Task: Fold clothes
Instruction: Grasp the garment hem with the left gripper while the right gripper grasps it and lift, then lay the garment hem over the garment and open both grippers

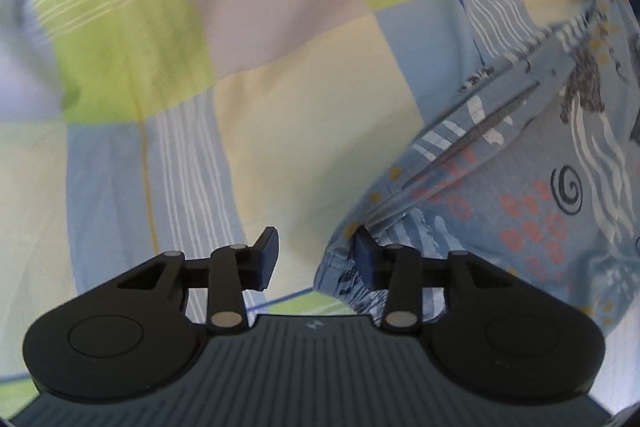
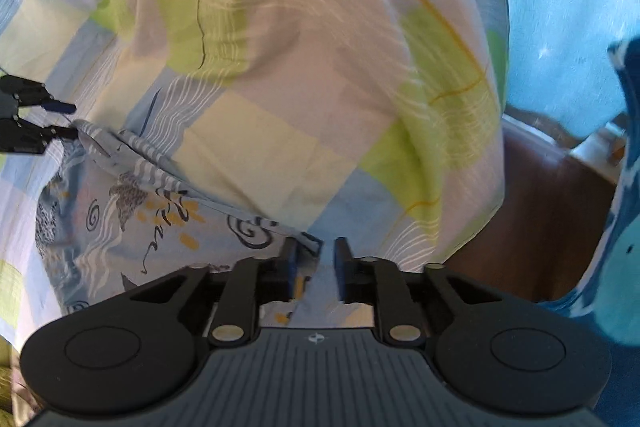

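Observation:
A light blue printed garment (image 1: 520, 195) lies on a checked bedsheet (image 1: 280, 87). My left gripper (image 1: 317, 255) is open, and the garment's near corner sits against its right finger (image 1: 366, 255). In the right wrist view the same garment (image 2: 120, 227) stretches from the left gripper (image 2: 64, 120) to my right gripper (image 2: 315, 263). The right gripper's jaws stand a narrow gap apart, with the garment's edge lying in that gap. Both views are blurred by motion.
The sheet (image 2: 280, 67) in pastel green, yellow, blue and pink covers a soft bed. Its right edge drops off beside a brown wooden surface (image 2: 540, 219). Turquoise fabric (image 2: 568, 7) hangs beyond that edge.

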